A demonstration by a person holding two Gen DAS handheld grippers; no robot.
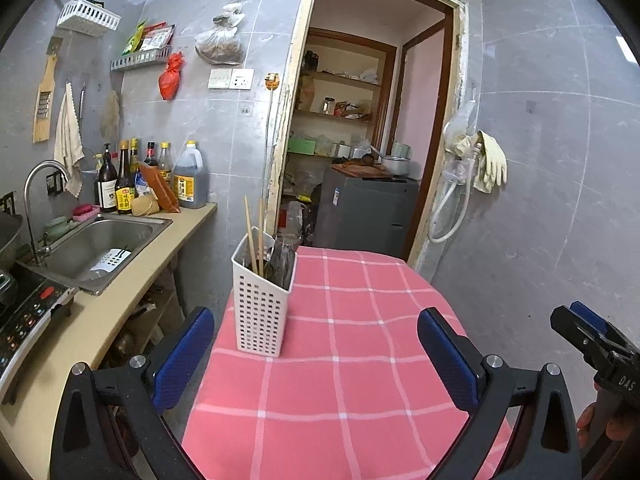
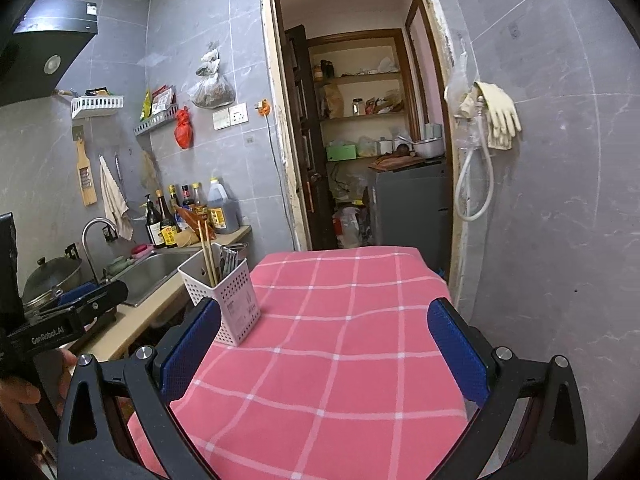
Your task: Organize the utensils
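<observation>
Grey marble-look tiled walls (image 2: pixel 560 200) flank an open doorway (image 2: pixel 360 120) into a shelved pantry, beside a beige counter (image 1: pixel 120 300).

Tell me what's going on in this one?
A person holds two tools over a table with a pink checked cloth. The left hand-held gripper and the right hand-held gripper are both open and empty. Chopsticks and dark utensils stand in the white perforated caddy at the table's left edge.

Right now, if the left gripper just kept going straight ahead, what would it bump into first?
Probably the pink checked tablecloth: the left gripper, open and empty, tilts slightly down at it. The white utensil basket sits just left of centre, so it might be clipped; depth is unclear.
</observation>
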